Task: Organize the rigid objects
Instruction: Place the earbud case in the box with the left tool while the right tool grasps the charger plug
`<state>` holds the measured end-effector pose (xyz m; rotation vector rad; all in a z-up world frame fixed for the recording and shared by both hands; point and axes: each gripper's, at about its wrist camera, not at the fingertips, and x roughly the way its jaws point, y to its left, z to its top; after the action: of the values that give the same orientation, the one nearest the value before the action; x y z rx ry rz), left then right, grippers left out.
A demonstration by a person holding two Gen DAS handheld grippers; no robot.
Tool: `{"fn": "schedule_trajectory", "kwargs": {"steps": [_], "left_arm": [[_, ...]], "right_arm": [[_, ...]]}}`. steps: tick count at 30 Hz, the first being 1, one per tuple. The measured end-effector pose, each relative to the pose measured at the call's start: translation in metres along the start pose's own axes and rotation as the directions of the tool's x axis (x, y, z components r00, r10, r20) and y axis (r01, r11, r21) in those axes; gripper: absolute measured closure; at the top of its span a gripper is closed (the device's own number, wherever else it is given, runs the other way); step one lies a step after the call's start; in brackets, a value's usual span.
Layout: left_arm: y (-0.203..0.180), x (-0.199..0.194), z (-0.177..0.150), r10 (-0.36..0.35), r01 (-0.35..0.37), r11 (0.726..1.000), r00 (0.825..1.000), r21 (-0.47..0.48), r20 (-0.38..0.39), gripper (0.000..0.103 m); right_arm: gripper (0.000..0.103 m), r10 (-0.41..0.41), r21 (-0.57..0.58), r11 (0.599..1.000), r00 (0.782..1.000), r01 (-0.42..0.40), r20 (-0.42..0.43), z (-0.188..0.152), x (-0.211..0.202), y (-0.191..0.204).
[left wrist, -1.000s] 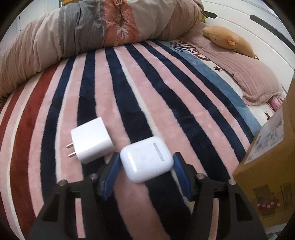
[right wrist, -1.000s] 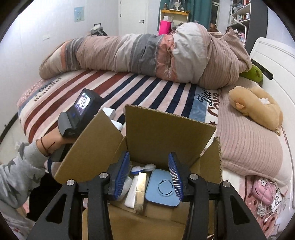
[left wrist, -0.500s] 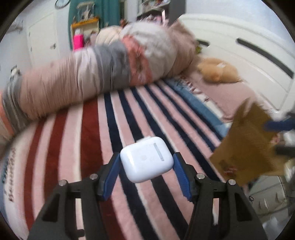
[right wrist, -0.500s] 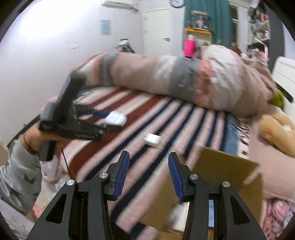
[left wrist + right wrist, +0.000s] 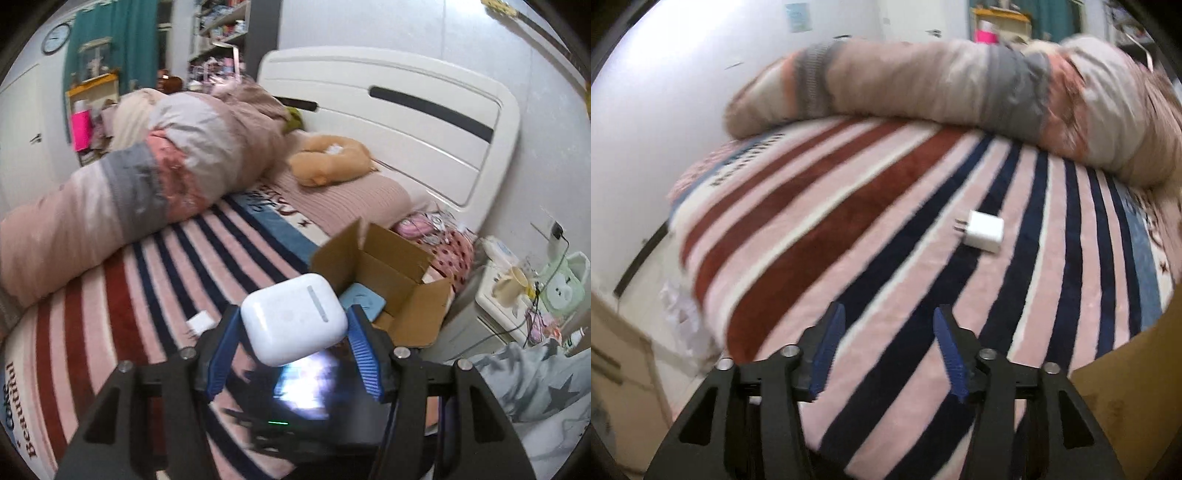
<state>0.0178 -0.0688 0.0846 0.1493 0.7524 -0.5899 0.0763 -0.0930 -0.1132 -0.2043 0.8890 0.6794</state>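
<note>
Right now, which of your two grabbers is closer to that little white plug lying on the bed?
Probably right. The right gripper is open, pointing at the charger plug ahead. The left gripper, shut on the earbud case, is raised, plug off to its side.

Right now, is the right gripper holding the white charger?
No, the right gripper is open and empty; the white charger lies on the striped blanket.

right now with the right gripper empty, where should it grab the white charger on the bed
Grip the wall charger across its two flat side faces, coming down from above; the right gripper is open. It lies flat on the striped blanket with prongs pointing left, so avoid that end.
</note>
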Motion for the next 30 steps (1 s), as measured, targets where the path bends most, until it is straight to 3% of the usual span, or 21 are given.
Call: {"fn": "schedule_trajectory", "kwargs": {"steps": [3,9,18,22,26,27,29,30], "left_arm": [[-0.020,0.027,0.011,-0.027,0.028,0.999,0.999,0.026,-0.040,0.048],[-0.058,0.087,0.031,-0.089,0.098,0.992,0.989,0.078,-0.117,0.048],[-0.083,0.171,0.031,-0.095,0.131,0.984,0.959,0.117,-0.268,0.048],[-0.078,0.174,0.032,-0.117,0.147,0.984,0.960,0.104,-0.255,0.031],[-0.069,0.164,0.034,-0.122,0.144,0.986,0.967,0.084,-0.224,0.031],[-0.065,0.159,0.034,-0.116,0.135,0.988,0.970,0.078,-0.214,0.031],[-0.055,0.145,0.033,-0.104,0.117,0.991,0.978,0.058,-0.180,0.031],[-0.048,0.136,0.032,-0.097,0.106,0.993,0.982,0.046,-0.162,0.031]], "right_arm": [[0.045,-0.065,0.054,0.996,0.998,0.065,-0.004,0.003,0.030,-0.021],[0.024,-0.148,0.123,0.982,0.989,0.147,-0.002,0.016,0.063,-0.056],[0.017,-0.207,0.123,0.971,0.978,0.207,-0.012,0.042,0.111,-0.076],[0.017,-0.198,0.145,0.969,0.980,0.201,-0.033,0.047,0.126,-0.083],[0.017,-0.205,0.140,0.968,0.978,0.207,-0.026,0.051,0.131,-0.081],[0.017,-0.209,0.137,0.968,0.978,0.210,-0.026,0.052,0.133,-0.081],[0.030,-0.216,0.131,0.967,0.976,0.216,-0.020,0.054,0.134,-0.079],[0.050,-0.200,0.124,0.972,0.980,0.200,-0.010,0.054,0.133,-0.078]]}}
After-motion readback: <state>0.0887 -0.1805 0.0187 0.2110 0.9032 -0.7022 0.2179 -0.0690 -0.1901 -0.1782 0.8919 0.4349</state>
